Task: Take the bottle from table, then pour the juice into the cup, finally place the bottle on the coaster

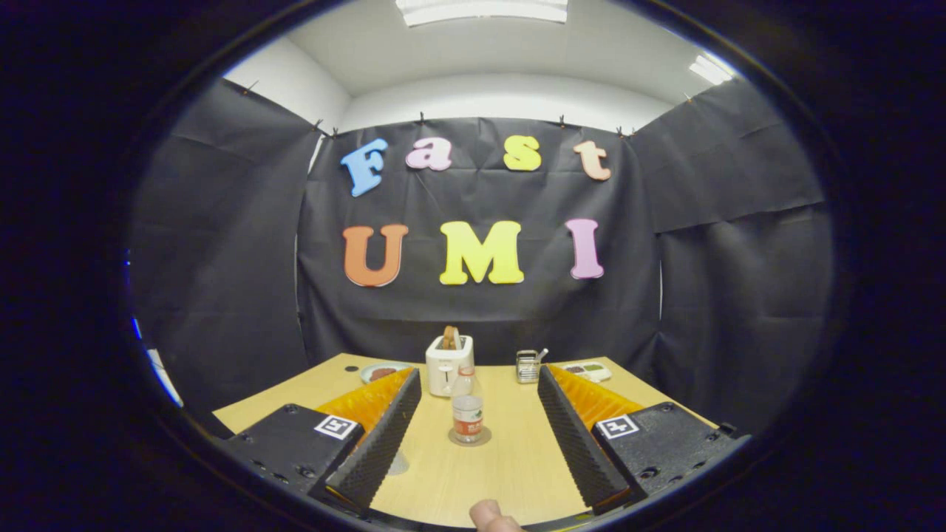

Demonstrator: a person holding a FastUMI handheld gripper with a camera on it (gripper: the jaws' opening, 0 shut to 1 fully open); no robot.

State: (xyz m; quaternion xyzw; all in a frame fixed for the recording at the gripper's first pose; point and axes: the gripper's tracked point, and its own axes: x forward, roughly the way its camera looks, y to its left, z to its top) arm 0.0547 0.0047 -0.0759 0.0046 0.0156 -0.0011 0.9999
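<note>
Fingertip (489,515) edges in nearest, below the tool (479,388), whose ribbed black fingers stand wide apart, holding nothing. Just ahead between them, the small clear red-labelled plastic bottle (467,411) stands upright on a round grey coaster (469,440) on the pale wooden surface (510,473), apparently already released.

I can read no text on anything here. The bottle (467,408) standing between my claw (479,384) fingers, which are spread wide, carries a red and white label too small to make out. Each finger base bears a square black-and-white marker (336,426), a pattern without words.
</note>
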